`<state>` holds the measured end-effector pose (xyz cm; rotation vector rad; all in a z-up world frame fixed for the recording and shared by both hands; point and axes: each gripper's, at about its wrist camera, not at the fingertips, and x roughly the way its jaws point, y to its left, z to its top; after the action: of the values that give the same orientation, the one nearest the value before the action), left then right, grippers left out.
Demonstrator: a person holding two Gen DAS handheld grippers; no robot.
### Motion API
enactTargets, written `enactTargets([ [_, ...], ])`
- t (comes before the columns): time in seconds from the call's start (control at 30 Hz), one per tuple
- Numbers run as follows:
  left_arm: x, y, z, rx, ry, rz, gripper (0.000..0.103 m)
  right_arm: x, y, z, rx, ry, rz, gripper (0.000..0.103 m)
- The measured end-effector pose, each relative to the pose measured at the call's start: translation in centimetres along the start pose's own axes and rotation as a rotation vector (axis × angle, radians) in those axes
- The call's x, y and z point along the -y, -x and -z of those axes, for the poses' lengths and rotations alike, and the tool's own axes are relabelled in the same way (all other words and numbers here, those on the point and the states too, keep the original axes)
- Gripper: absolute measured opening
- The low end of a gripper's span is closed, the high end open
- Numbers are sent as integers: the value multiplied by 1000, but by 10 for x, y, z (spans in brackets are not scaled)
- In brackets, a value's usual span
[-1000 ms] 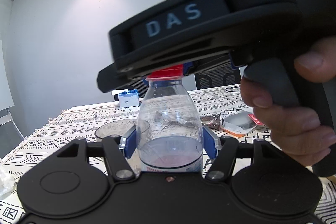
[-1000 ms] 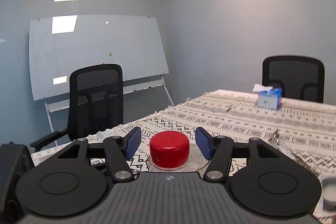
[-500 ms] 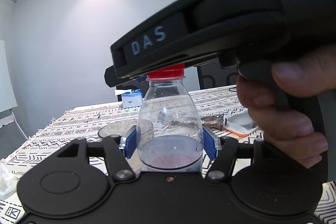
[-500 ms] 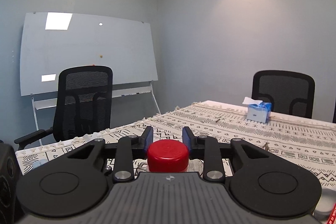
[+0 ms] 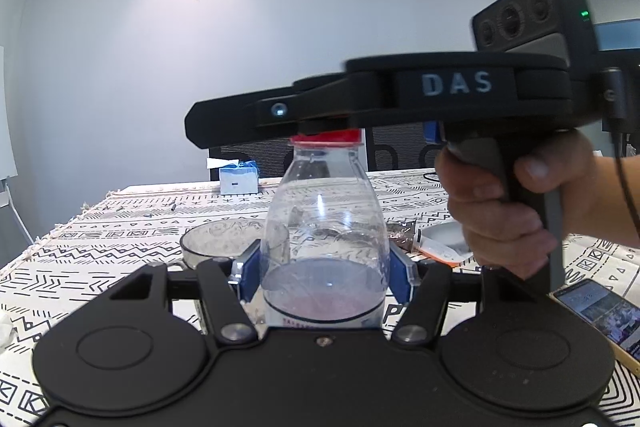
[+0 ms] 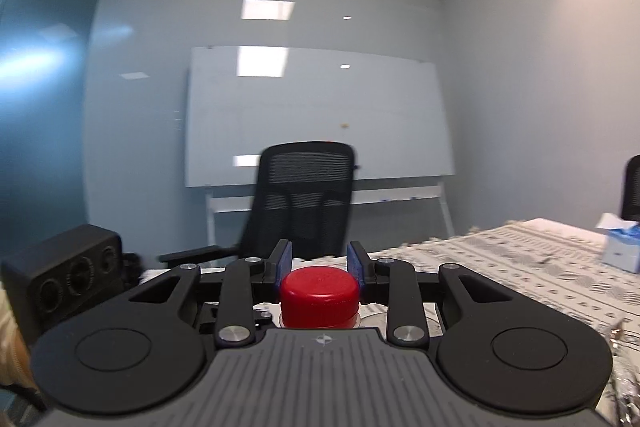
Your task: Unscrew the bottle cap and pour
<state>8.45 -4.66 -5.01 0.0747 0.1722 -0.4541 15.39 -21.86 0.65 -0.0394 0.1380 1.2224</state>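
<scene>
The bottle (image 5: 325,227) stands upright on the worktop (image 5: 100,247), which is covered with a white cloth with black patterns. It is of clear plastic and has a little reddish liquid at the bottom. The left gripper (image 5: 324,273) is clenched on the lower body of the bottle: its blue pads (image 5: 250,273) press against the wall at 9 and 3 o'clock.

The red cap (image 6: 319,291) sits on the neck of the bottle. The right gripper (image 6: 319,265) is clasped on this cap from above, with one blue pad on each side and touching it. In the left wrist view the right gripper (image 5: 320,125) lies almost level across the top of the bottle, and a hand (image 5: 504,203) holds its handle at 3 o'clock.

Behind the bottle, at about 10 o'clock, a glass bowl (image 5: 218,241) stands on the worktop, partly hidden by the bottle. Further back at 11 o'clock there is a blue tissue box (image 5: 238,177). At 4 o'clock a phone (image 5: 596,311) lies near the edge with its screen on. An orange and white packet (image 5: 438,247) lies at 3 o'clock, just under the hand.

In the right wrist view a black office chair (image 6: 304,199) stands before a whiteboard (image 6: 316,115) at 12 o'clock.
</scene>
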Motion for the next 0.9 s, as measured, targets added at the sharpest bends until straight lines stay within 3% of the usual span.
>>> enactTargets([
  [0.17, 0, -8, 1, -1, 8, 1, 64, -5, -4, -14, -62, -35, 24, 31],
  [0.27, 1, -7, 3, 0, 1, -3, 64, -22, -6, -16, -59, -67, 207, 55],
  [0.37, 2, -11, 2, -2, -11, -17, 65, -40, -9, -15, -62, -77, 380, 55],
  [0.53, 2, -14, 3, -3, -13, -29, 64, -58, -20, -12, -89, -132, 552, 54],
  [0.7, -1, -12, 2, -3, -18, -42, 65, -67, -35, -10, -99, -157, 659, 38],
  [0.8, 3, -8, 3, -3, -15, -43, 65, -72, -38, -8, -100, -158, 680, 30],
  [0.9, 2, -6, 3, -2, -9, -44, 65, -73, -38, -5, -95, -160, 705, 30],
])
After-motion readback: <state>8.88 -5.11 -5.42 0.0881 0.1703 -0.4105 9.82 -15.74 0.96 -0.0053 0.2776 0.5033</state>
